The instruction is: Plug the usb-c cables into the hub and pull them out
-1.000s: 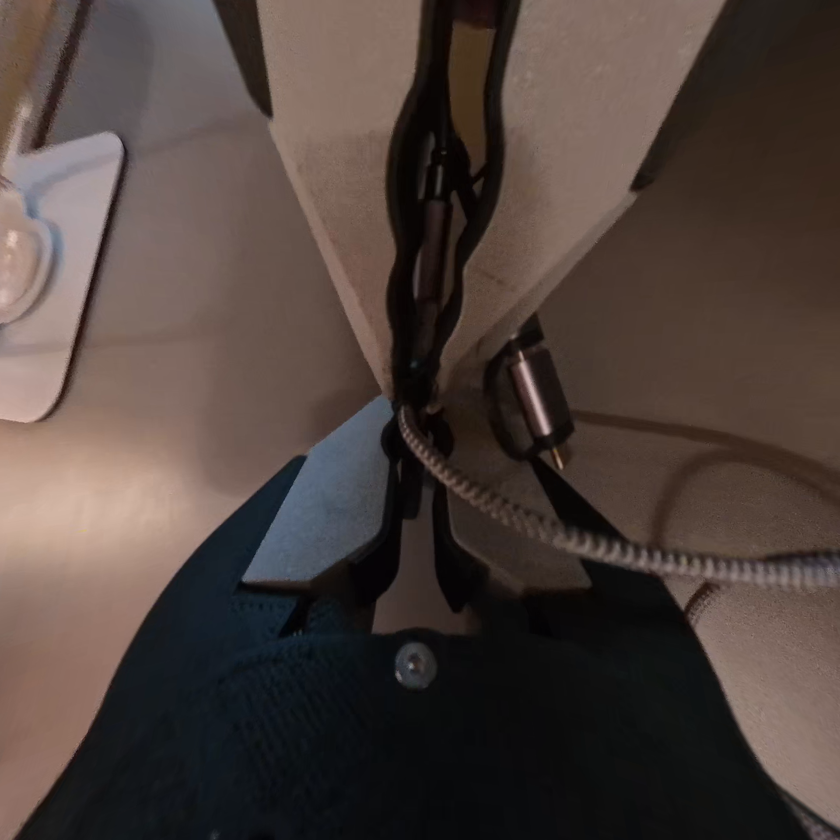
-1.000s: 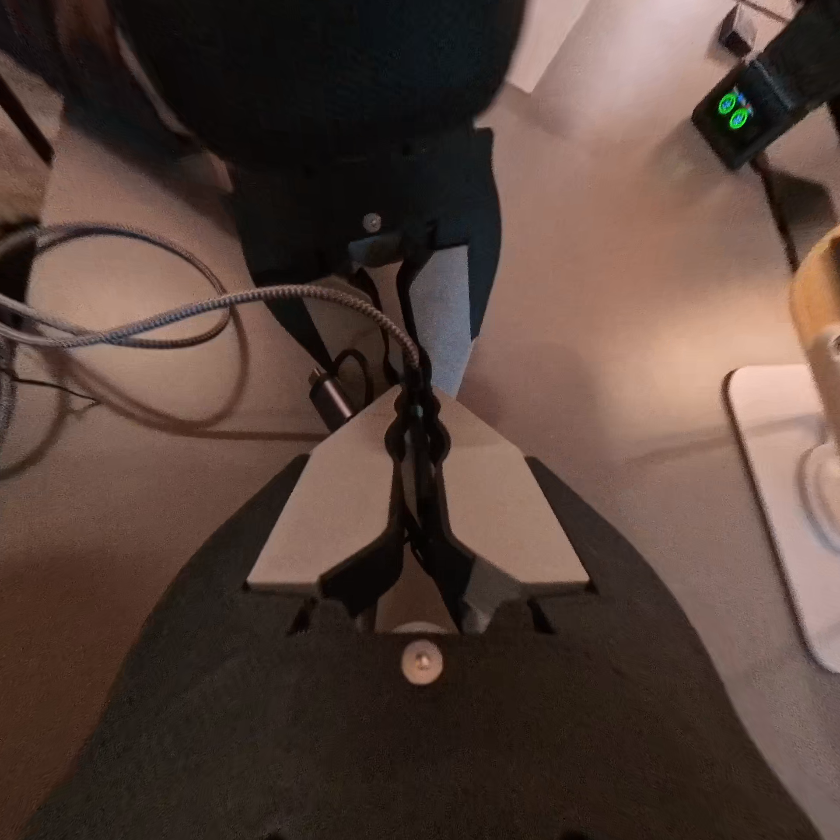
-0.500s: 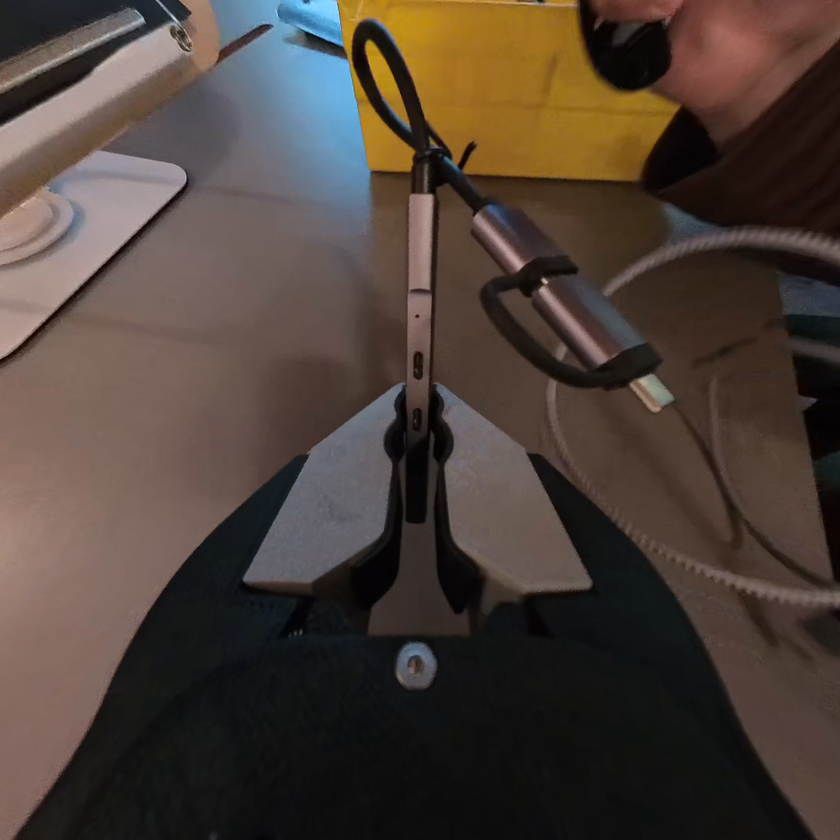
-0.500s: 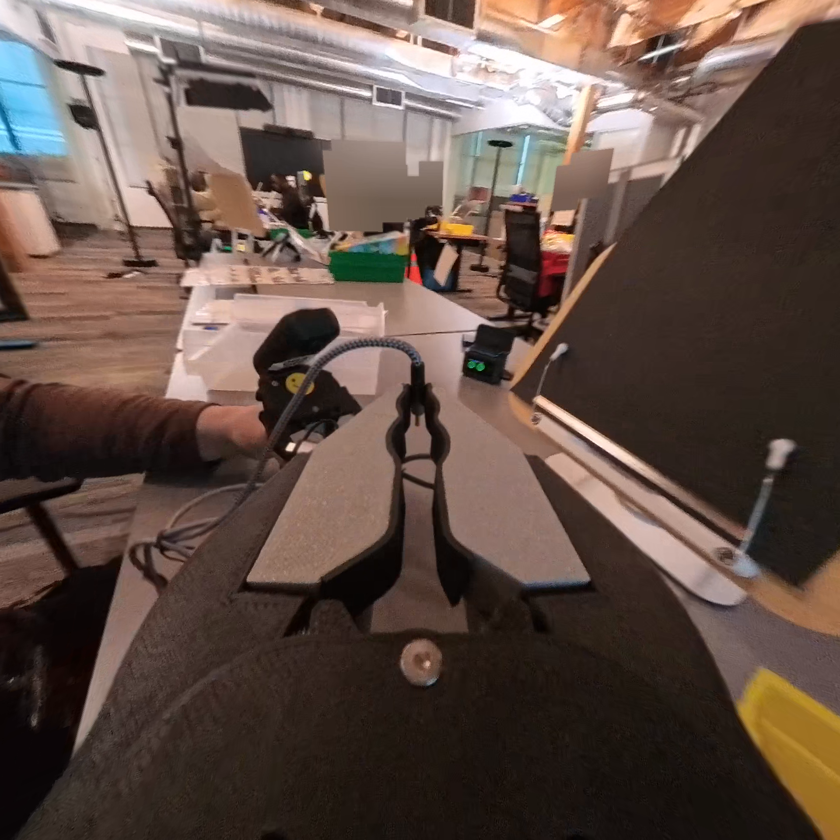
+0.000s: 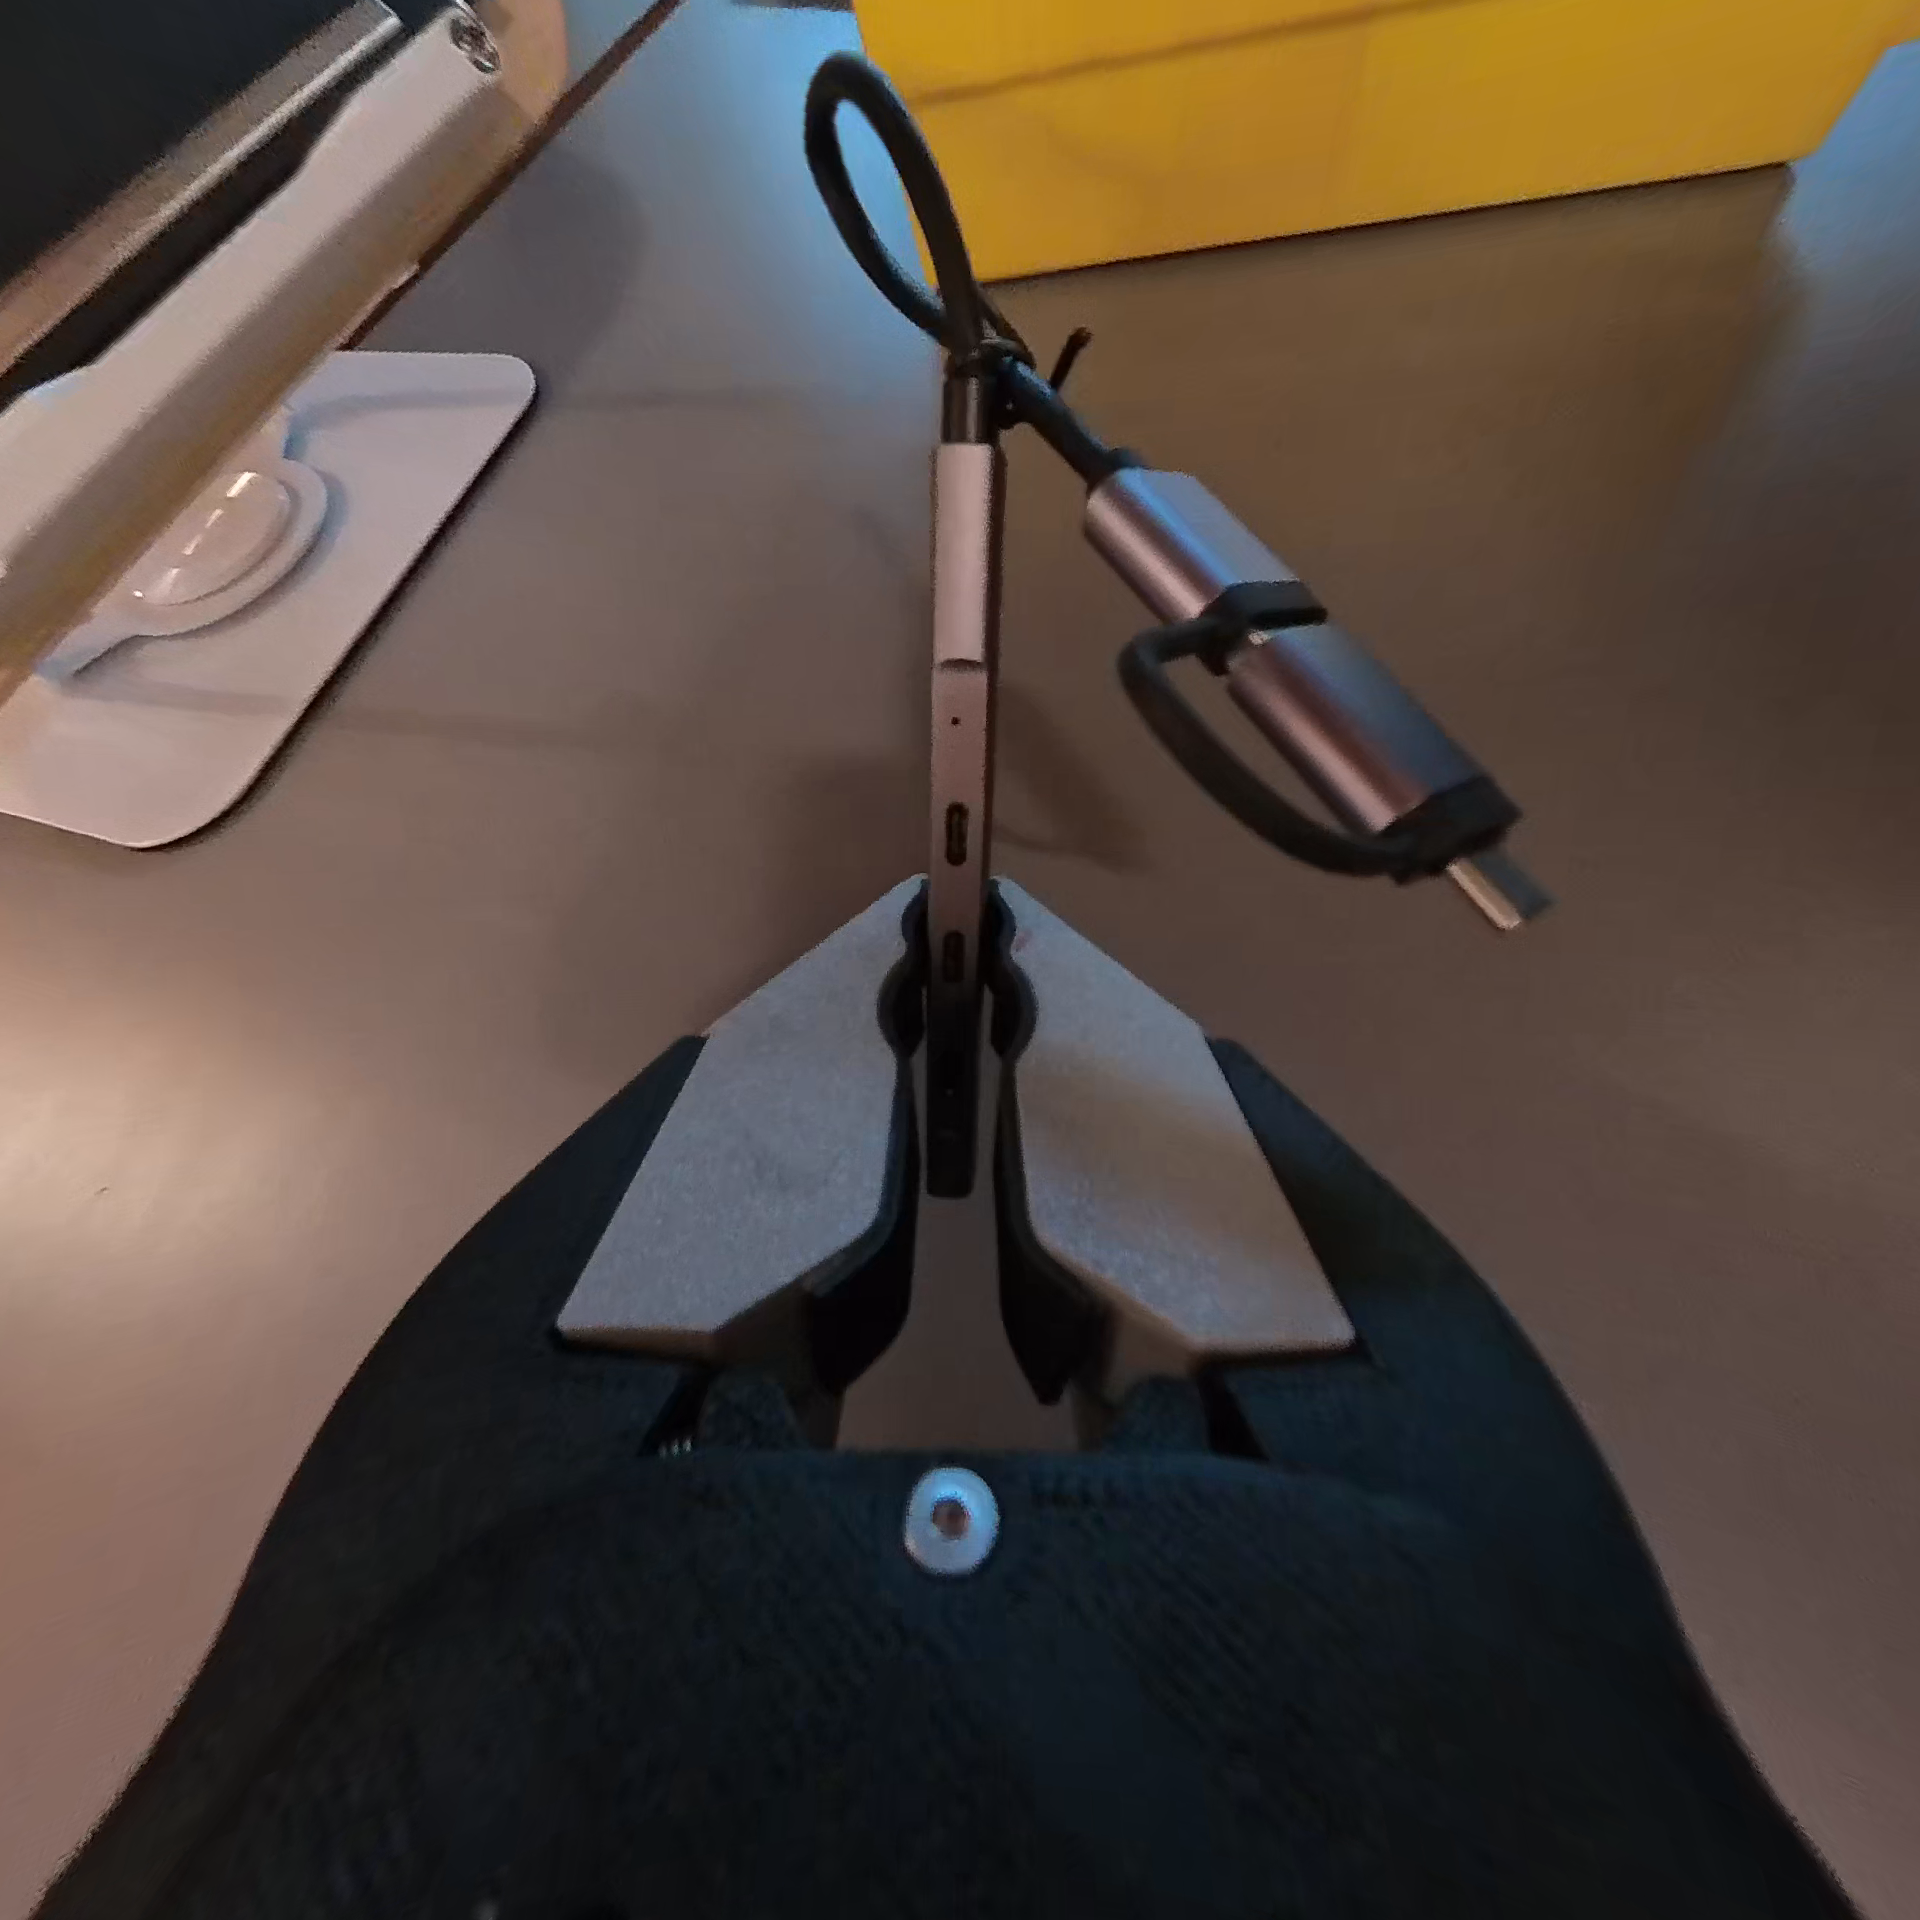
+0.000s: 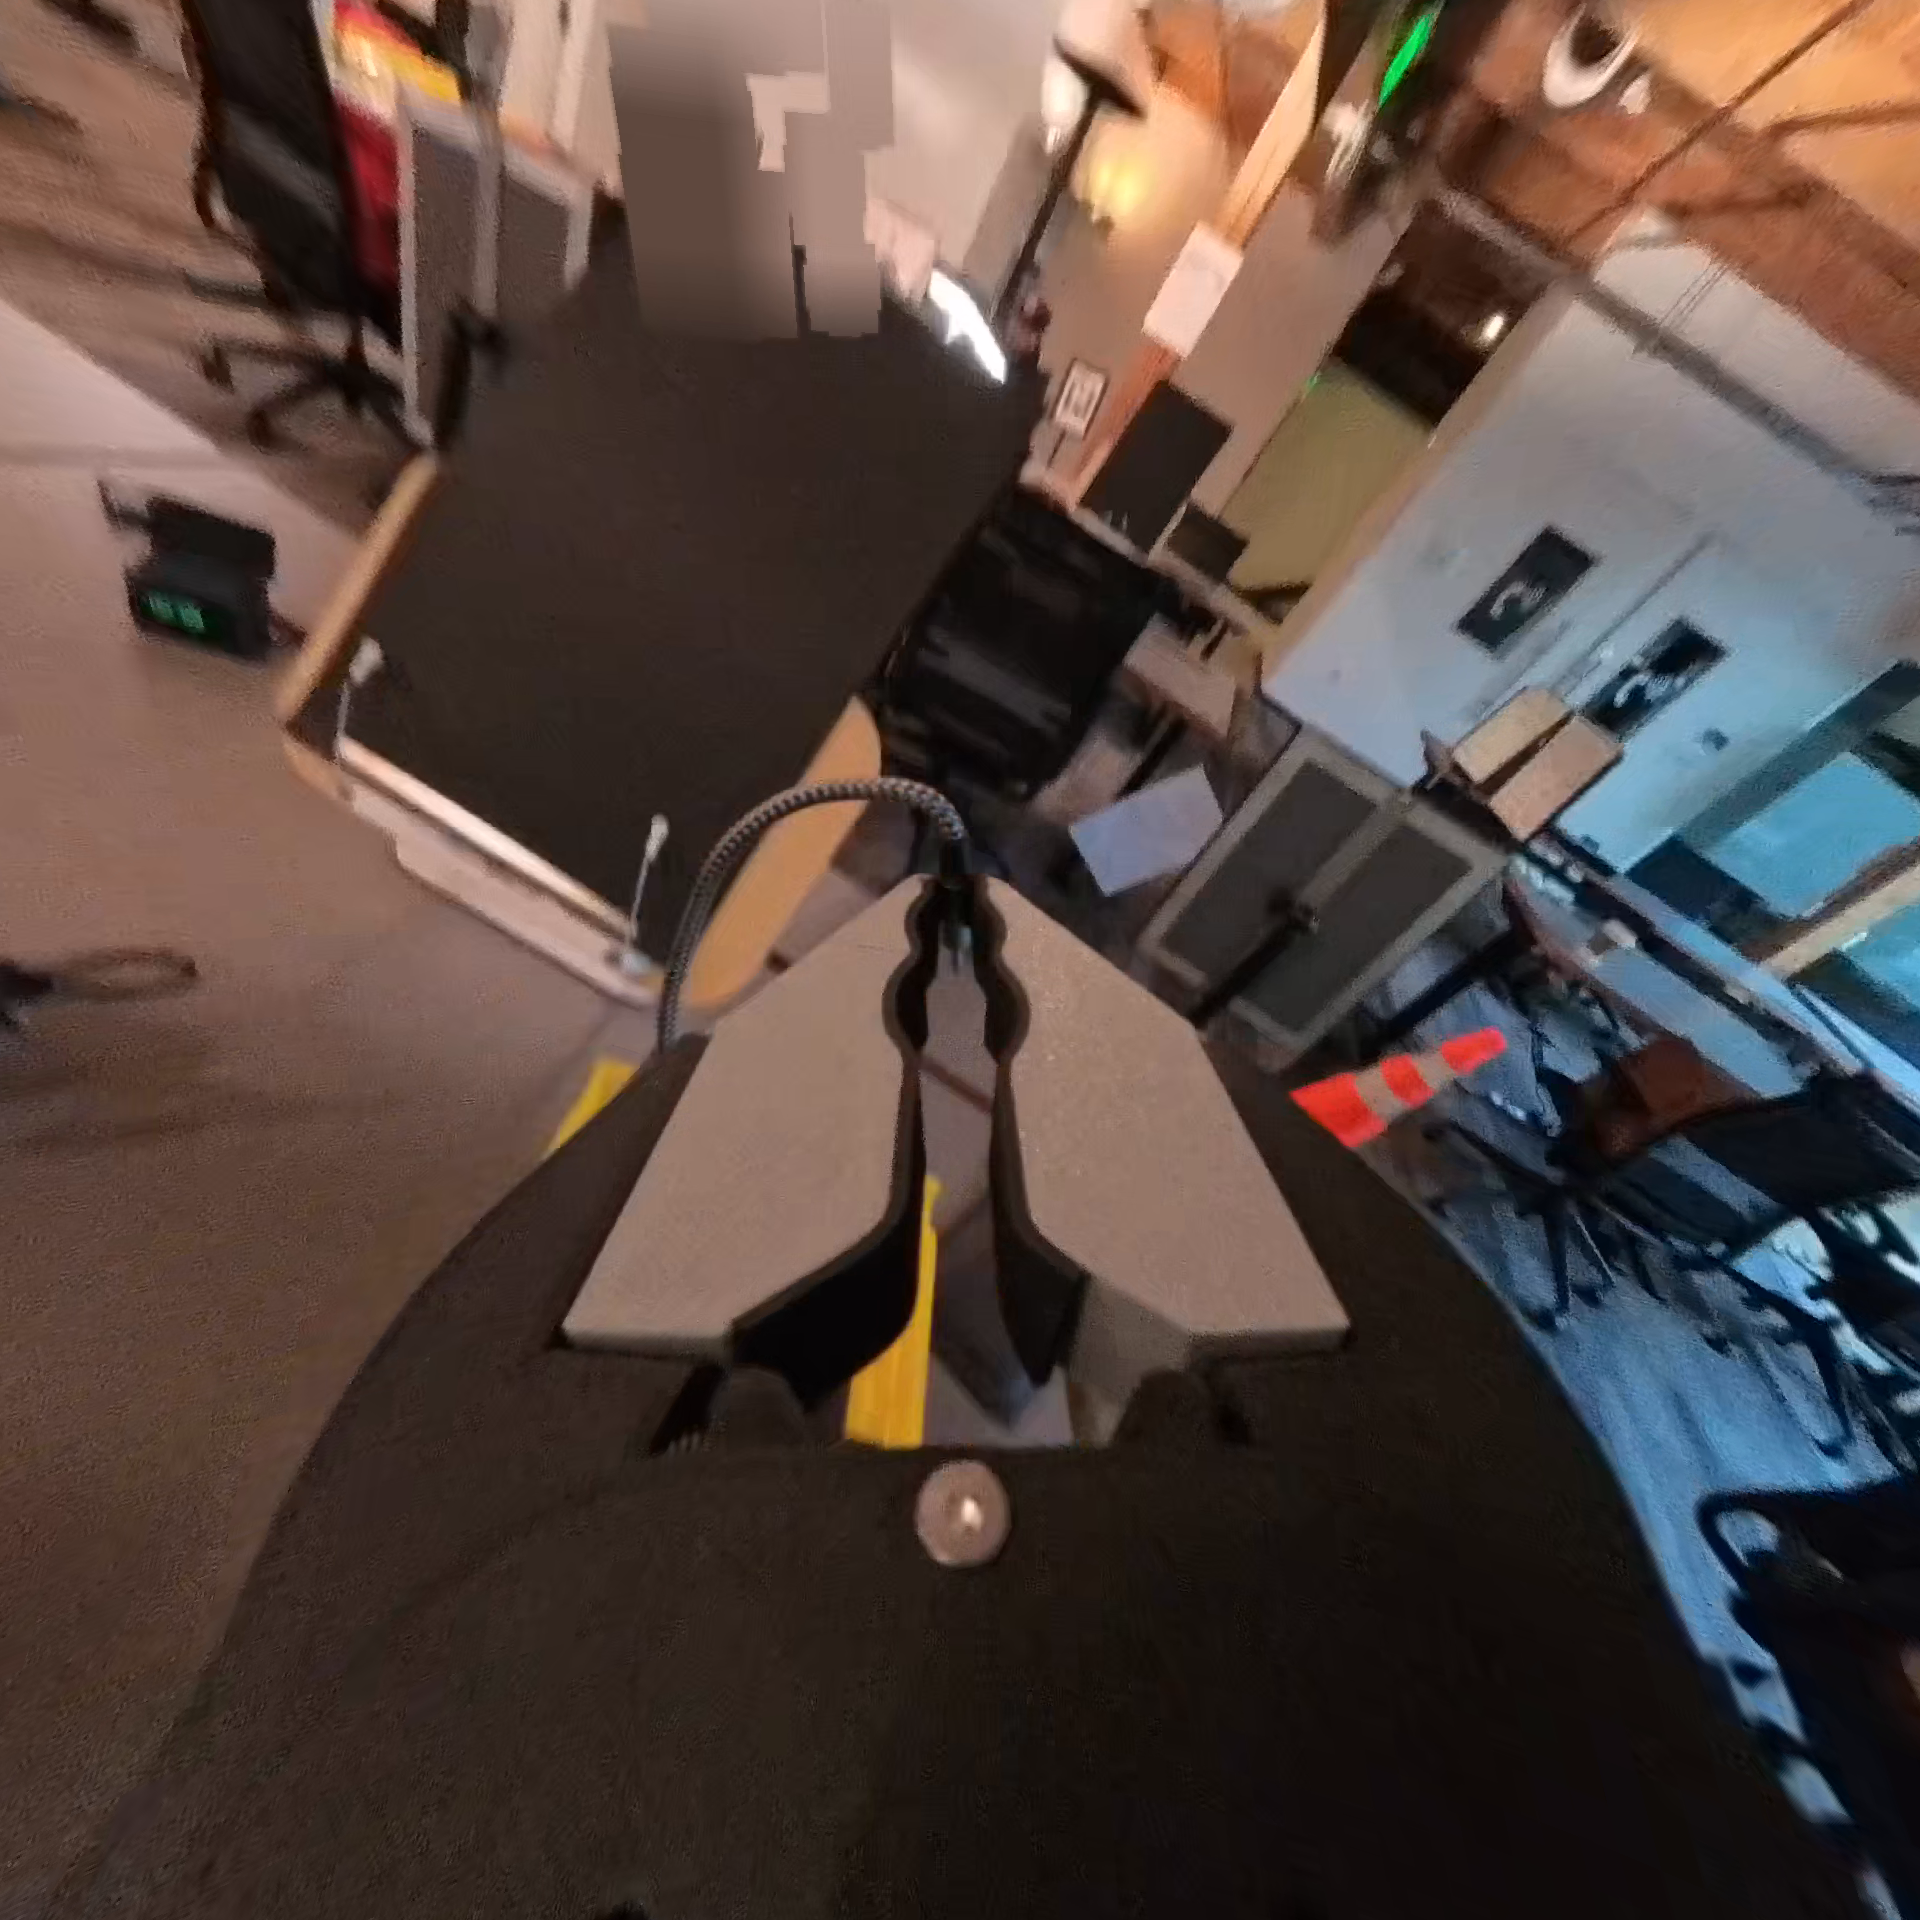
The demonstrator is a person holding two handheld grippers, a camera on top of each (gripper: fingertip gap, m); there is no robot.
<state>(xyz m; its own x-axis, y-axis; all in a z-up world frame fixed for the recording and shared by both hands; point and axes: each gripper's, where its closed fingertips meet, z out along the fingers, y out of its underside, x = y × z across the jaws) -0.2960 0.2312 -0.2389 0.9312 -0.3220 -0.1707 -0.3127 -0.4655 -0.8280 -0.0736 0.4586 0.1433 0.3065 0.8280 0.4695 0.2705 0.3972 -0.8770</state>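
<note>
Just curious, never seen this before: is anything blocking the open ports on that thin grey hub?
Nothing visible does. The hub stands clamped in the left hand-held gripper; one port faces out unobstructed, and the dangling connector hangs off to the side.

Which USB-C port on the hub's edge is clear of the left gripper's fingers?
The upper port on the hub, just above the left gripper; the lower port sits between its fingertips.

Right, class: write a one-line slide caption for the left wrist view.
Left hand-held gripper clamps a slim grey hub edge-up above the table, its own plug dangling right, ports empty.
</note>
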